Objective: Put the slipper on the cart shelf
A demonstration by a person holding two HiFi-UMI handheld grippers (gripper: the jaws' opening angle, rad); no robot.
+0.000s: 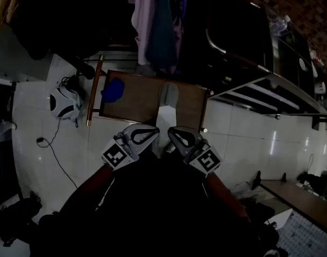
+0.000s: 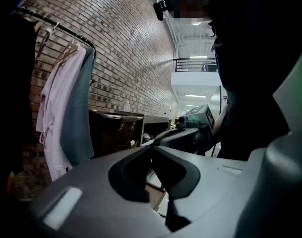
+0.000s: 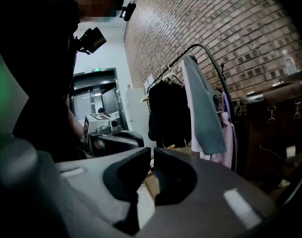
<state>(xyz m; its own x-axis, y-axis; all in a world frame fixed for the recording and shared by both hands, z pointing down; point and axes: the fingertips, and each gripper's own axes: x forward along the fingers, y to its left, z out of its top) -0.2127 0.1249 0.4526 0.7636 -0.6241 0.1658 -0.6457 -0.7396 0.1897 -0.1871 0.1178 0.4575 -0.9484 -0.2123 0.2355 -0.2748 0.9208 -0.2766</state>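
No readable writing is made out; only black-and-white square markers are seen on the cube of the left gripper [image 1: 154, 132] and of the right gripper [image 1: 172, 132], and a green sign [image 3: 96, 70] over a far doorway is too small to be read. The slipper [image 1: 166, 107], pale grey and white, is seen lying lengthwise on the brown top board of the cart [image 1: 139, 103], towards its right half. A blue object [image 1: 113, 90] is set on the cart's left part, and a wooden pole [image 1: 94, 92] is laid along its left edge. What appears to be a black-and-white helmet [image 1: 62, 104] is found on the tiles left of the cart. Pink and grey-blue garments [image 1: 153, 20] are hung beyond the cart. Both grippers are held at the cart's near edge, each with jaws clenched together on nothing.
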